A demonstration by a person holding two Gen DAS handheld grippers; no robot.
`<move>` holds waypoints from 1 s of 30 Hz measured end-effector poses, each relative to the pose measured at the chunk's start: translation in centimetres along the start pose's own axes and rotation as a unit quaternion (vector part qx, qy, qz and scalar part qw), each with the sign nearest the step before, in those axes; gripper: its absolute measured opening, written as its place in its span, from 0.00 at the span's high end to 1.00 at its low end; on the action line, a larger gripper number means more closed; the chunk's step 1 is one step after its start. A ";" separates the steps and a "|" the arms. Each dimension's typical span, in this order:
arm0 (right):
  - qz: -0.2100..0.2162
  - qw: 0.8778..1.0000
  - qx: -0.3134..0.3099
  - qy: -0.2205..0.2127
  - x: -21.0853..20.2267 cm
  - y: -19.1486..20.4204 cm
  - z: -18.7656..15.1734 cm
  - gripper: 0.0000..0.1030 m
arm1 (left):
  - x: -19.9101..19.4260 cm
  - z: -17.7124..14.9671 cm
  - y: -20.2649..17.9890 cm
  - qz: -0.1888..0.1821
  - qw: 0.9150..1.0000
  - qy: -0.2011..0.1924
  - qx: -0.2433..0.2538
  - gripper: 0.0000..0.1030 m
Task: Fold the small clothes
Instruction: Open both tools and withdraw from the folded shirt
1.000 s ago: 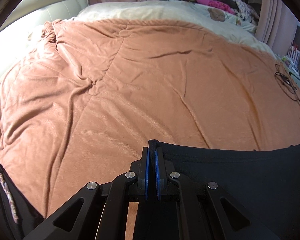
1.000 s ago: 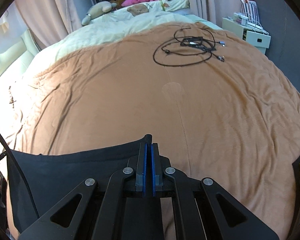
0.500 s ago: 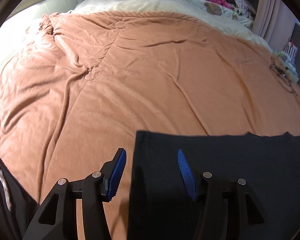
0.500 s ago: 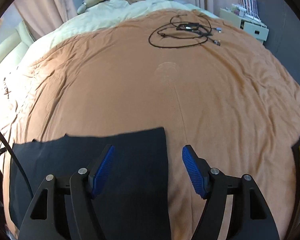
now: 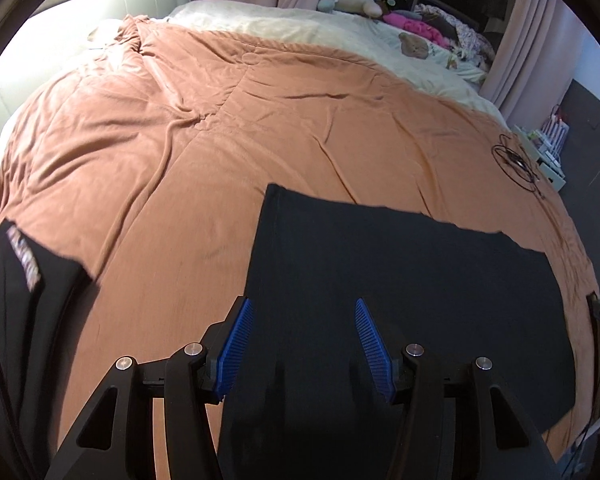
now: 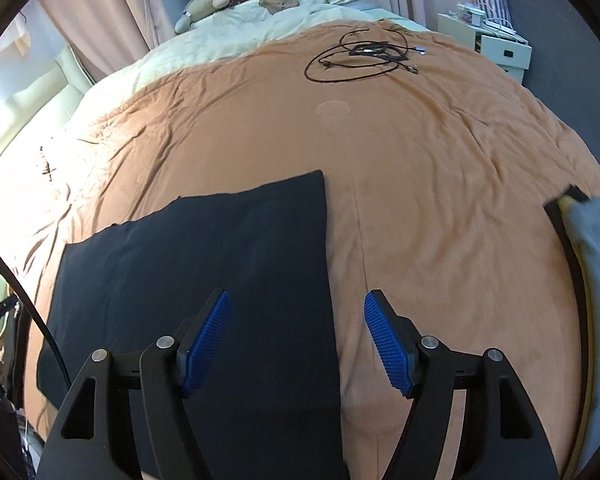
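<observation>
A black garment [image 5: 400, 288] lies flat on the orange bedspread [image 5: 204, 168], folded into a wide rectangle. My left gripper [image 5: 304, 344] hovers open above its left part, blue pads apart, nothing between them. In the right wrist view the same black garment [image 6: 204, 264] fills the lower left. My right gripper [image 6: 298, 340] is open over its right edge, one finger above the cloth and the other above the bare bedspread [image 6: 420, 184]. Neither gripper touches the garment.
Another black garment with a printed band [image 5: 24, 264] lies at the left bed edge. A grey and yellow piece [image 6: 592, 264] lies at the right edge. Coiled black cables [image 6: 364, 54] lie far on the bed. Stuffed toys [image 6: 204, 6] and a white nightstand [image 6: 496, 46] stand beyond.
Both grippers were shut on the garment's top edge a second ago. They let go, opened, and pulled back and up; the garment now lies flat with more of it in view.
</observation>
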State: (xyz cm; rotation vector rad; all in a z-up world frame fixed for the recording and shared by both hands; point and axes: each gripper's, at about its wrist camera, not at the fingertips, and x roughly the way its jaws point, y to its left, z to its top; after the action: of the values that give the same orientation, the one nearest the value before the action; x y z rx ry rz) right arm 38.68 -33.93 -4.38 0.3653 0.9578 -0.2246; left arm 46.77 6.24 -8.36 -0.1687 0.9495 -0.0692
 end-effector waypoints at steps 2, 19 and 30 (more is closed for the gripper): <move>0.002 1.000 0.002 -0.001 -1.3 -0.2 -1.4 0.34 | -0.7 -1.2 0.2 -0.005 1.000 0.001 -0.007 0.46; 0.041 0.998 0.053 0.003 -6.4 -1.2 -12.2 0.34 | -4.3 -12.8 5.1 -0.037 0.996 0.010 -0.085 0.46; 0.069 0.993 0.092 0.013 -6.4 -2.4 -16.3 0.34 | -5.1 -17.1 8.3 -0.053 0.990 0.021 -0.128 0.46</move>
State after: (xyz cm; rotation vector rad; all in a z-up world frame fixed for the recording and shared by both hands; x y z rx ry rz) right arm 21.94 -29.42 -8.04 0.6027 0.9354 -0.1817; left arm 29.81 13.12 -15.44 -0.4553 0.9884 -0.0483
